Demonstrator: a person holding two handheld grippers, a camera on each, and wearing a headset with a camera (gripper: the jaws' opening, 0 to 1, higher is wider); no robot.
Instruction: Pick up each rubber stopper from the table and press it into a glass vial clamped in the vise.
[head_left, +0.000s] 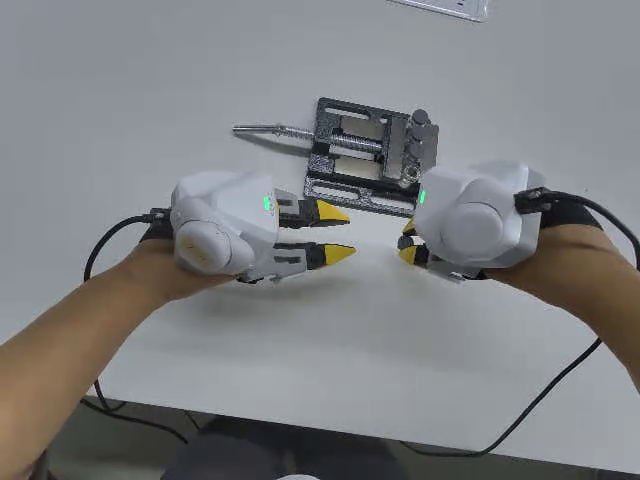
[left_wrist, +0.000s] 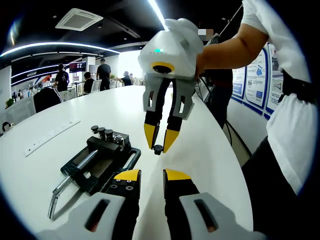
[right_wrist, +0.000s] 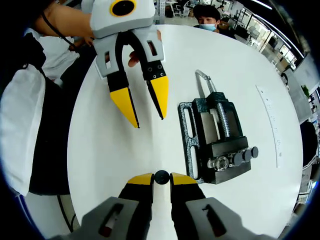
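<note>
The right gripper (head_left: 406, 242) is hovering just in front of the vise (head_left: 365, 150), its jaws drawn in around a small black rubber stopper (right_wrist: 161, 176), which is sitting between the yellow tips and looks pinched by them, down at the surface of the white table (head_left: 300, 330). The left gripper (head_left: 347, 232) is facing it from the vise's handle side, jaws spread with nothing between them, and its tips are pointing at the stopper across a short gap.

The vise is lying flat on the table, its screw handle (head_left: 265, 130) sticking out away from the right gripper. Four vials are standing in a row at the vise's jaw end: three are wearing dark stoppers (right_wrist: 245, 155), and the clear glass vial (right_wrist: 218, 163) at the end nearest the right gripper is standing open. Nothing is lying between the held stopper and that open vial. Beyond the vise, a long white strip (right_wrist: 267, 125) is lying on the table. Cables are trailing from both grippers over the table's near edge.
</note>
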